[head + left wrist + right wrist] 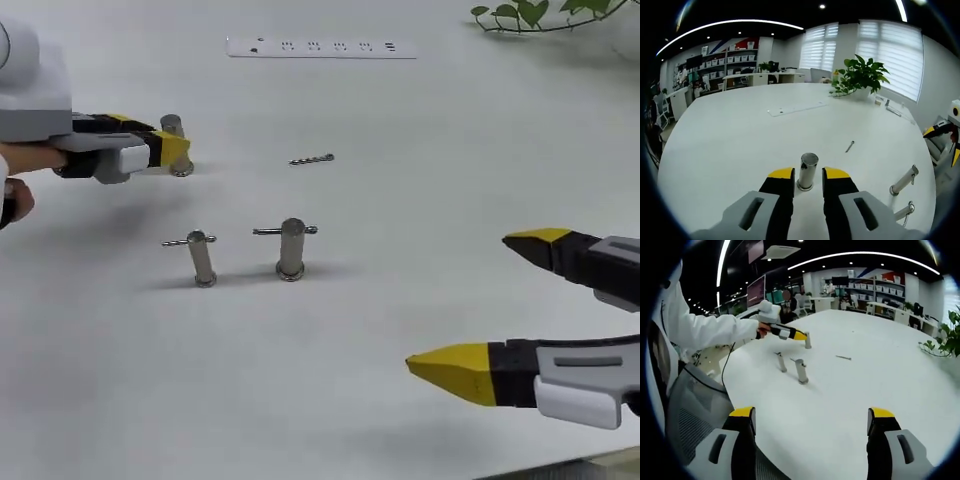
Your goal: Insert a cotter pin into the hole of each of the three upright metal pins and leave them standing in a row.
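Bare pin (808,171): upright on the bench (400,400), its hole empty.
Loose cotter pin (312,159): flat, to the right of the bare pin, long axis pointing roughly toward it.
Left hand-held gripper (808,175): nearer; jaws narrowly parted around the bare pin, a slim gap each side.
Right hand-held gripper (456,300): well apart from the bare pin, jaws spread wide, holding nothing.

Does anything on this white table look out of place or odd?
One thin metal cotter pin lies loose on the white table; the upright steel pin that the left gripper straddles has none.
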The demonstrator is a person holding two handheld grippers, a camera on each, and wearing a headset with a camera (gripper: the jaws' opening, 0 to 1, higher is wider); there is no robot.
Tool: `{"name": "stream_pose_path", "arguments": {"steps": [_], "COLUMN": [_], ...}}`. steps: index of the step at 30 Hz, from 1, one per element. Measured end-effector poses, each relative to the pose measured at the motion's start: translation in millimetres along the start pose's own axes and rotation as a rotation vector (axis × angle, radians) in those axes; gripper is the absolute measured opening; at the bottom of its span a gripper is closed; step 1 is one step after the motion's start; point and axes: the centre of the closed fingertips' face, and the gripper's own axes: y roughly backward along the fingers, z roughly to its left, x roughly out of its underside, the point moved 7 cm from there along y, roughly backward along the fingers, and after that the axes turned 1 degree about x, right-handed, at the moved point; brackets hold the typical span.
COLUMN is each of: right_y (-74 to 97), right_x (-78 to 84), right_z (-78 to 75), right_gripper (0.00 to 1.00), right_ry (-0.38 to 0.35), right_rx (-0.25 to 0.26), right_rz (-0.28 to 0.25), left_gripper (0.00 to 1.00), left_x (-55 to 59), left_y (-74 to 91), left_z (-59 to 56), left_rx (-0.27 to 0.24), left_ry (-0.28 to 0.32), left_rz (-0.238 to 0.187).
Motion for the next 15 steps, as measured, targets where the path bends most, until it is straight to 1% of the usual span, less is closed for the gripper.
{"name": "stream_pose_path", "arguments": {"steps": [1, 3, 6, 11, 12, 14, 15], "right_y": [0.6, 1.6, 2.2, 2.8, 2.9, 3.3, 3.9], "right_x": [0.8, 2.0, 2.7, 3.1, 3.5, 4.1, 4.7], "right_z": [-0.3, -0.7, -0.3, 0.6, 0.5, 0.6, -0.7], "right_gripper": [0.90, 0.90, 0.90, 0.89, 0.89, 0.87, 0.86], "right_ry": [-0.007, -0.017, -0.018, -0.027, -0.027, -0.028, -0.036], "right_rx": [0.003, 0.008, 0.012, 0.016, 0.016, 0.018, 0.028], "right_rz": [0.001, 0.002, 0.009, 0.010, 0.014, 0.018, 0.015], "left_gripper": [0.15, 0.13, 0.10, 0.11, 0.11, 0.10, 0.10], "left_x": [0.0, 0.5, 0.5, 1.1, 1.8, 3.0, 4.0], "left_y": [-1.9, -3.5, -6.3, -10.1, -10.9, -11.6, -11.5], "left_z": [0.3, -5.7, -5.7, -7.0, -9.8, -11.5, -12.4], "left_rx": [0.004, 0.002, 0.006, 0.012, 0.011, 0.007, 0.003], "left_ry": [-0.020, -0.032, -0.042, -0.057, -0.066, -0.084, -0.097], "left_rz": [0.000, 0.005, 0.003, 0.005, 0.014, 0.023, 0.029]}}
